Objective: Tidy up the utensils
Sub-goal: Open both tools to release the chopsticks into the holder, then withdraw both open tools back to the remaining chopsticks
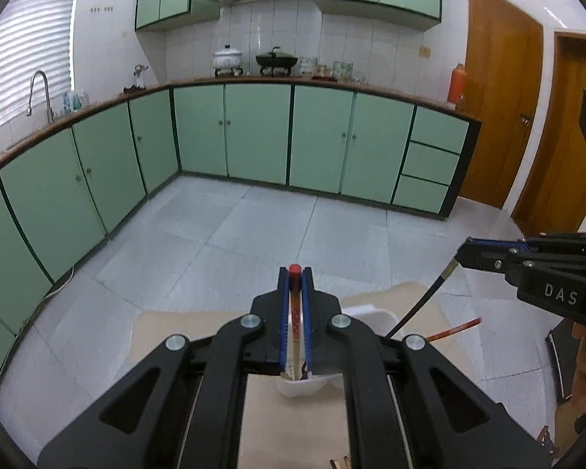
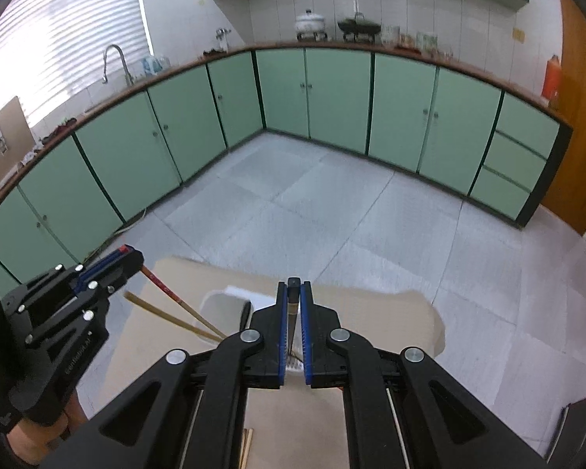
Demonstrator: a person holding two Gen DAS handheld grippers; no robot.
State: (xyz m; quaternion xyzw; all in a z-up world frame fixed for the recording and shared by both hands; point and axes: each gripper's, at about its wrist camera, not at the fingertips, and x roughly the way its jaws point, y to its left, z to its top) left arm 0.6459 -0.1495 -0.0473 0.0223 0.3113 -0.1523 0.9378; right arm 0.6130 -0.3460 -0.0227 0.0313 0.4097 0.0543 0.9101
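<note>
1. While both tools hang over the tan table (image 2: 390, 312), the left gripper (image 1: 295, 273) is clenched on a red-tipped chopstick (image 1: 294, 305) whose lower end dips into the white holder (image 1: 301, 387).
2. Alongside, the right gripper (image 2: 294, 285) grips a black-handled utensil (image 2: 292, 312) above that holder (image 2: 218, 308).
3. Another chopstick (image 2: 160, 312) leans out of the holder.
4. Beyond, green cabinets (image 2: 332, 93) line the kitchen.

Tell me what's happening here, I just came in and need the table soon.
A person holds a gripper in each hand above a white holder on a cardboard-covered table. The left gripper is shut on a red-tipped chopstick. The right gripper is shut on a black-handled utensil. Both utensils' lower ends point down toward the holder, where other chopsticks already lean.
</note>
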